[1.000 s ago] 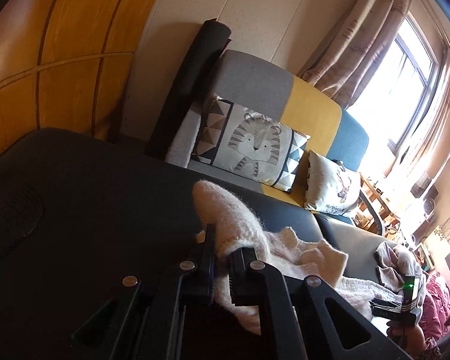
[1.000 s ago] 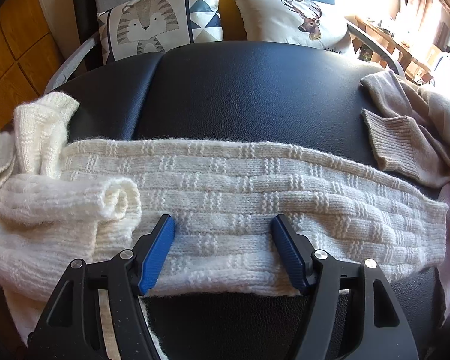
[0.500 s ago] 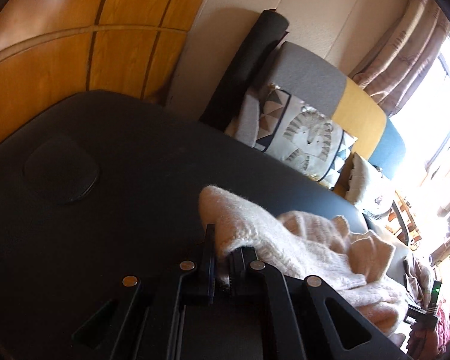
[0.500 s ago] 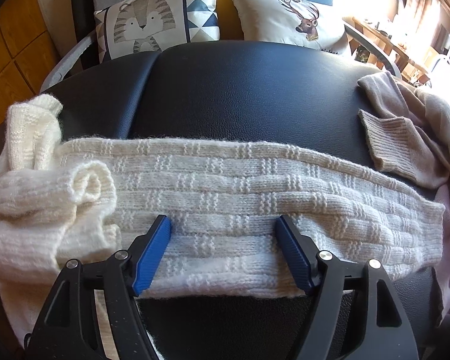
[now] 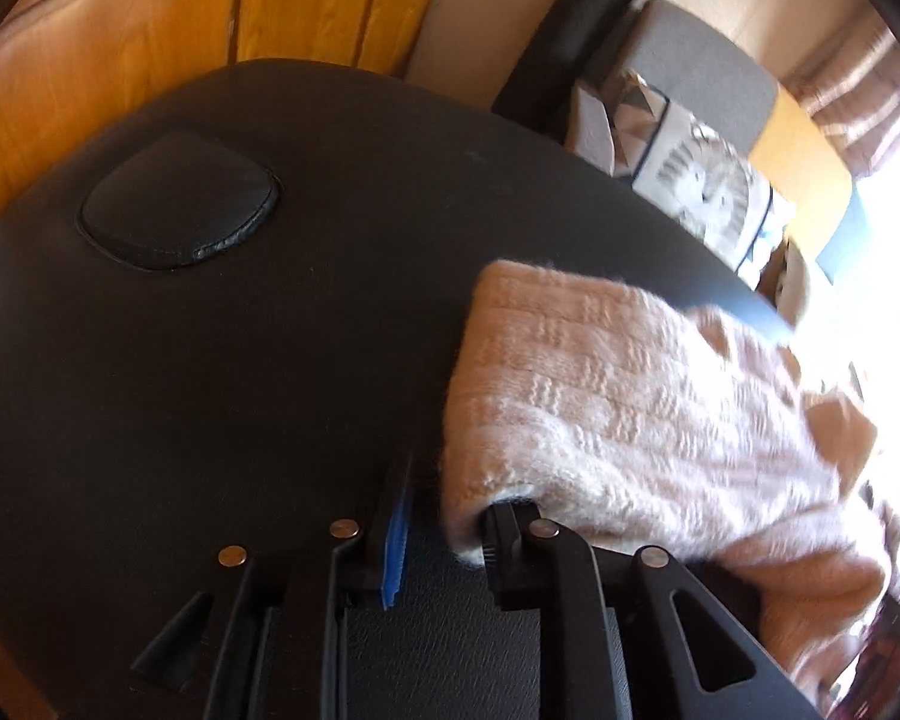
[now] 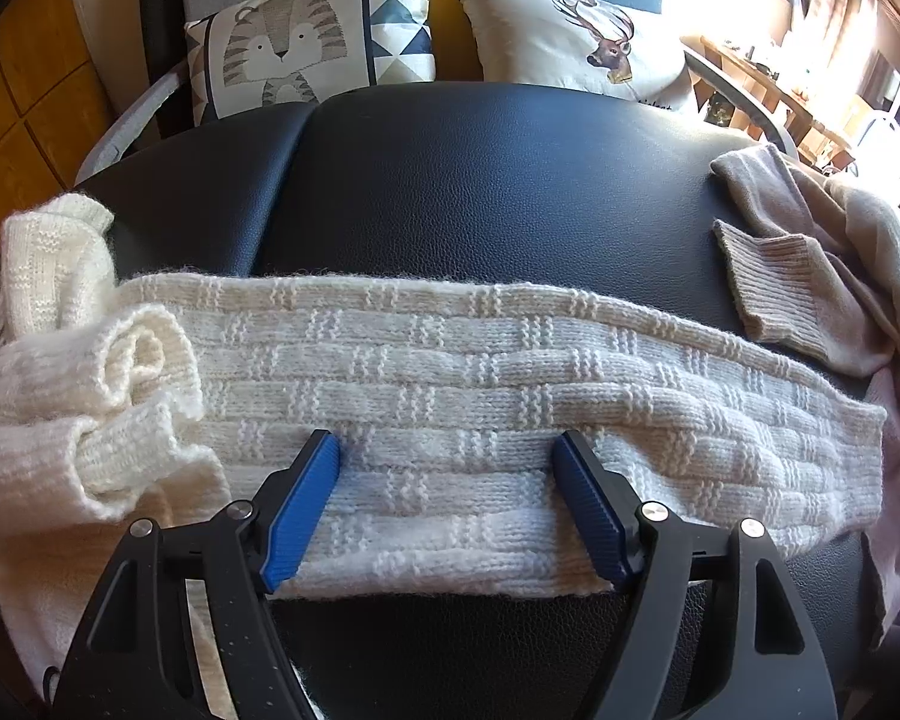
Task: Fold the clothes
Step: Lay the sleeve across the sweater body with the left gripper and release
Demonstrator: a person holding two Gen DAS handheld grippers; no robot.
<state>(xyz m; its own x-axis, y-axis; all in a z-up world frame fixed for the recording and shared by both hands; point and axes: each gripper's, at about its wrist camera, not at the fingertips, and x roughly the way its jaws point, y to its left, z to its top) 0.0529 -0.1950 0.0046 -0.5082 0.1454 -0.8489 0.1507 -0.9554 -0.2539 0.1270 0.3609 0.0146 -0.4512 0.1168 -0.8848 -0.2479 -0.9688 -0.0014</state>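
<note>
A cream knitted sweater (image 6: 450, 372) lies stretched as a long band across the black padded surface (image 6: 480, 180), with its left end bunched up (image 6: 90, 396). My right gripper (image 6: 447, 450) is open, its blue pads wide apart over the band's near edge and gripping nothing. In the left wrist view the same sweater (image 5: 600, 396) looks pinkish, and a folded end of it is draped over my right finger. My left gripper (image 5: 450, 504) is low over the black surface (image 5: 210, 360). Its jaws are opening, with the knit edge loose at the gap.
A beige ribbed sweater (image 6: 810, 264) is heaped at the right end of the surface. Behind it stands a sofa with a tiger cushion (image 6: 306, 48) and a deer cushion (image 6: 582, 42). Wood panelling (image 5: 150, 48) runs along the left, and a round stitched patch (image 5: 180, 204) marks the pad.
My left gripper has sunk toward the black surface and tilted downward, and its jaws have parted off the knit fold. The bunched left end has settled lower. The right gripper has stayed put.
</note>
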